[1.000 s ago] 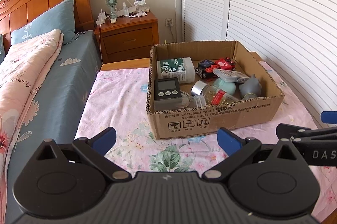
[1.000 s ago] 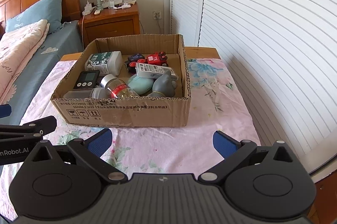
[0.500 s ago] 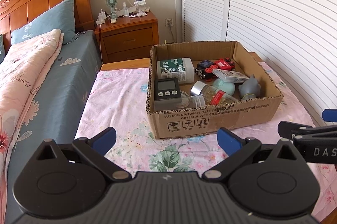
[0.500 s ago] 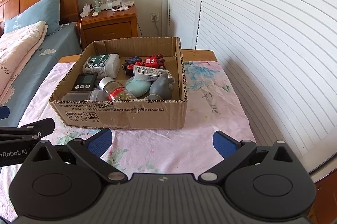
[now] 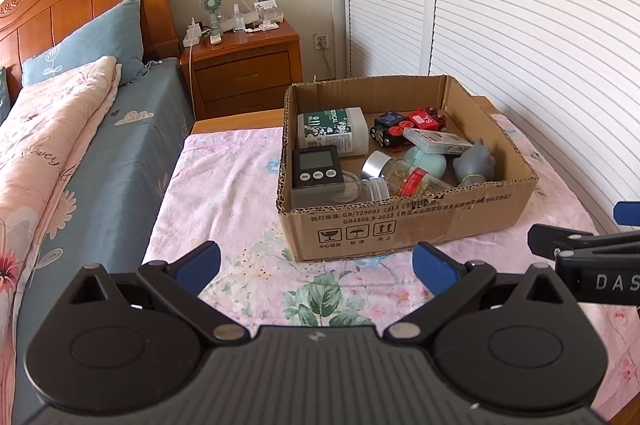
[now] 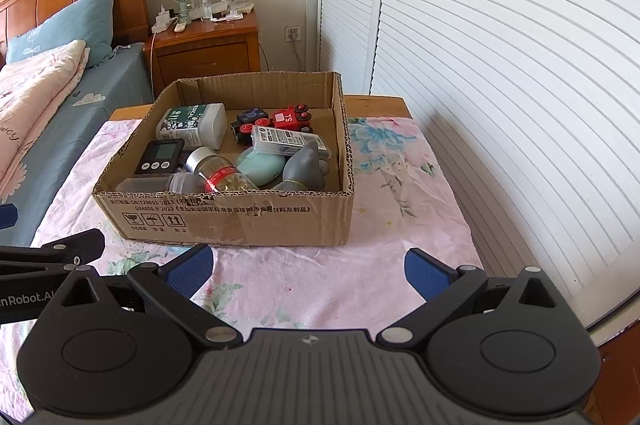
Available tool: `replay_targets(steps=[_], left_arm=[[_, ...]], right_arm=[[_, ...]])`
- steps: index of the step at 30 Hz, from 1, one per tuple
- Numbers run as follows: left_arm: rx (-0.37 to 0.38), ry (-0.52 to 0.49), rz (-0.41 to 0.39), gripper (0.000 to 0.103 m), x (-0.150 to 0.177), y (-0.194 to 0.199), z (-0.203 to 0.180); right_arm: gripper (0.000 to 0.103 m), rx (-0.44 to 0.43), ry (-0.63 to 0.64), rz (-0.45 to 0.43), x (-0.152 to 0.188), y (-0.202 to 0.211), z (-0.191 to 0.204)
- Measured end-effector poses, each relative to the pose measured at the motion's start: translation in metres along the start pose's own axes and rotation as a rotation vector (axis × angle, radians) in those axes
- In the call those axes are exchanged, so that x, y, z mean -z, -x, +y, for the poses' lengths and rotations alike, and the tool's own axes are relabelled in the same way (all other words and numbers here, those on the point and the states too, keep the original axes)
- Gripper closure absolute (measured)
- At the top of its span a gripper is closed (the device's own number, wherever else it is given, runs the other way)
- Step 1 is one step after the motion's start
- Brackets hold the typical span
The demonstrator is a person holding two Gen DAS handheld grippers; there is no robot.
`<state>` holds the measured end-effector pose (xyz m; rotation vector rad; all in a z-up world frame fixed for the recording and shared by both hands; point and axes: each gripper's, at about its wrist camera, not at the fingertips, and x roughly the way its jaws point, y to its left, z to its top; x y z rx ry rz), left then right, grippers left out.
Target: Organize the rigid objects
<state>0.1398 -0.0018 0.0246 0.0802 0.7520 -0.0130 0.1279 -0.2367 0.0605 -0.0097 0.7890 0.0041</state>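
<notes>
A cardboard box (image 5: 404,229) (image 6: 240,221) sits on the table with the floral pink cloth (image 5: 232,185). It holds a black timer (image 5: 316,167) (image 6: 160,156), a green-labelled white bottle (image 5: 332,131), a red toy train (image 5: 420,123) (image 6: 288,119), a clear case (image 6: 290,141), a glass jar (image 6: 220,173), a mint object (image 6: 260,167) and a grey toy (image 6: 306,171). My left gripper (image 5: 316,263) is open and empty, short of the box. My right gripper (image 6: 306,265) is open and empty, near the box front.
A bed with a pink quilt (image 5: 44,145) and blue pillow lies left of the table. A wooden nightstand (image 5: 244,69) with a small fan stands behind. White louvred doors (image 6: 500,65) run along the right. The right gripper's side shows in the left view (image 5: 588,257).
Both grippers have drawn back and risen slightly, so the box looks a little farther off. Their jaws have stayed open.
</notes>
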Motion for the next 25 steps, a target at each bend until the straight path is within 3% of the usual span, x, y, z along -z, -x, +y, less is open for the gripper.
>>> replay_targets(steps=[25], left_arm=[[0.003, 0.003, 0.008, 0.001, 0.0004, 0.0023, -0.0009]], right_arm=[[0.0, -0.002, 0.002, 0.002, 0.0017, -0.0001, 0.0]])
